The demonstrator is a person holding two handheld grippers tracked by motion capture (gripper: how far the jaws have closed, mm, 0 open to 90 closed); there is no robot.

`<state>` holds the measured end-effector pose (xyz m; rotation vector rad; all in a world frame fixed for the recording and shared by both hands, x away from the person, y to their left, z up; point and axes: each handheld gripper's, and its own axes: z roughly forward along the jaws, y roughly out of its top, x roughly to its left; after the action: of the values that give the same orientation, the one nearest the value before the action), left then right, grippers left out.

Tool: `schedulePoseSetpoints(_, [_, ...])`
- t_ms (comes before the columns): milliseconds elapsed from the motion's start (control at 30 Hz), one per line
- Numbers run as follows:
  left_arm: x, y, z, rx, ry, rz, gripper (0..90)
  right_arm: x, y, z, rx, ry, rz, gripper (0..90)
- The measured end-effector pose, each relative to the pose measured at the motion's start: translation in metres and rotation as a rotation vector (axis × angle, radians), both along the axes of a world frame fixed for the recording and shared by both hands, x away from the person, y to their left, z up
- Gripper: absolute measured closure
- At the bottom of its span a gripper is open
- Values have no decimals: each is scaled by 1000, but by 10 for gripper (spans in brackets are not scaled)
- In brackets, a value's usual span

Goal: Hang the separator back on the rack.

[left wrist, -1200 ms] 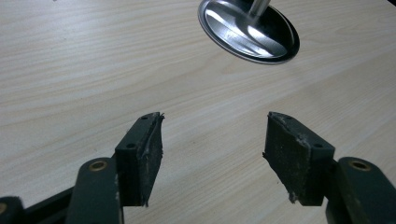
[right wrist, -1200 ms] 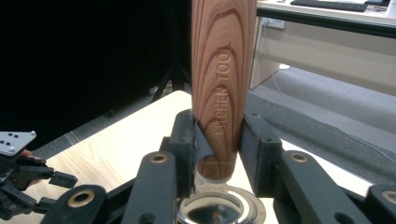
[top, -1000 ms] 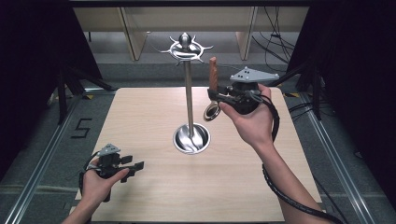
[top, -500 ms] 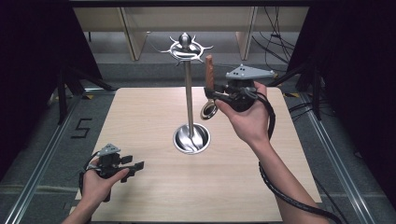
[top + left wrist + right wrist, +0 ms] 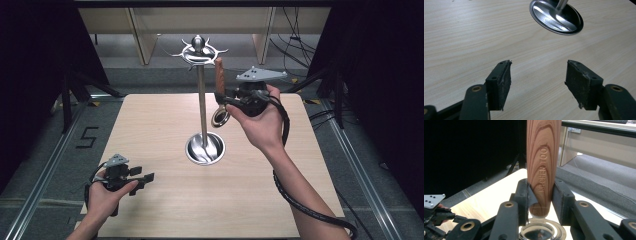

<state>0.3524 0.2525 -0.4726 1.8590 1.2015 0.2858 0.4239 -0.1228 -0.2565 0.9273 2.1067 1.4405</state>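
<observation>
A pale wood-grain table [image 5: 150, 130] fills the middle of the high view, standing on a grey floor with dark curtains at both sides and light wooden furniture legs along the top edge.

At the table's centre stands a polished metal stand [image 5: 202, 105]: a round, dished base, a thin upright pole, and a crown of curved hooks at the top of the frame. In the left gripper view the base gleams at the upper edge.

Right of the pole, the right gripper [image 5: 225, 100] is raised in the person's right hand [image 5: 262, 125], its jaws clamped on a utensil [image 5: 219, 80]. The utensil has a smooth, reddish, strongly grained wooden handle pointing up, engraved with lettering in the right gripper view, and a shiny round metal ring hanging below the jaws.

At the lower left of the high view, the left gripper [image 5: 145, 178] rests low over the table, its worn black pads [image 5: 504, 82] spread wide with nothing between them.

Since a second ago the right gripper and utensil have shifted left toward the pole; the left gripper has stayed put.
</observation>
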Motion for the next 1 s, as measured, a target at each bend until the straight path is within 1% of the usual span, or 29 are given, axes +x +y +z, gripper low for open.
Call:
schedulePoseSetpoints(33, [0, 1, 0, 14, 2, -11, 363, 1, 1, -1, 6, 5, -6, 689])
schedulePoseSetpoints(100, [0, 1, 0, 15, 3, -11, 363, 1, 1, -1, 5, 11, -5, 688])
schedulePoseSetpoints(133, [0, 0, 0, 0, -1, -2, 363, 3, 2, -1, -6, 4, 2, 689])
schedulePoseSetpoints(167, [0, 0, 0, 1, -1, -2, 363, 3, 2, -1, -6, 12, 2, 689])
schedulePoseSetpoints(267, [0, -1, 0, 0, 1, 0, 363, 5, 4, -1, -7, 12, 2, 688])
schedulePoseSetpoints(300, [0, -1, 0, -1, 0, 1, 363, 5, 6, -1, 1, 28, -6, 688])
schedulePoseSetpoints(333, [0, -1, 0, -1, 0, 1, 363, 5, 6, -1, 1, 28, -6, 688])
schedulePoseSetpoints(367, [0, -1, 0, 0, 1, 1, 363, 6, 7, -2, -6, 14, 2, 688])
schedulePoseSetpoints(400, [0, 0, 0, 0, -2, -1, 363, 7, 8, -2, -2, 17, 0, 688])
schedulePoseSetpoints(433, [0, 0, 0, -1, -1, 0, 363, 9, 10, -2, -16, 5, -1, 688])
schedulePoseSetpoints(467, [0, 0, 0, -2, -1, 1, 363, 9, 10, -2, -16, 5, -1, 688])
schedulePoseSetpoints(500, [0, 0, 0, -1, -2, 0, 363, 10, 11, -3, -10, 14, -10, 688])
schedulePoseSetpoints(567, [0, 0, 0, -1, -1, -2, 363, 12, 11, -3, -20, 5, -6, 687])
schedulePoseSetpoints(600, [0, 0, 0, 0, -2, -2, 363, 12, 12, -3, -17, 1, -6, 687])
schedulePoseSetpoints(633, [0, -1, 0, -5, -2, 0, 363, 12, 13, -4, -7, 12, -6, 687])
schedulePoseSetpoints(700, [-1, -1, 1, -4, -2, 3, 363, 12, 14, -4, -14, 17, -3, 687])
schedulePoseSetpoints(867, [0, 0, 0, -1, -2, -1, 363, 12, 13, -7, -22, 16, 2, 685])
schedulePoseSetpoints(900, [0, 0, 0, 0, -2, -2, 363, 11, 14, -9, -15, 7, -11, 683])
schedulePoseSetpoints(933, [0, 0, 0, 0, -2, -2, 363, 11, 14, -9, -15, 7, -11, 683])
schedulePoseSetpoints(967, [0, 0, 0, -1, -2, -3, 363, 11, 12, -9, -15, 1, 4, 648])
schedulePoseSetpoints(1000, [0, 0, 0, -2, 0, -3, 363, 11, 12, -8, -11, -3, 7, 622])
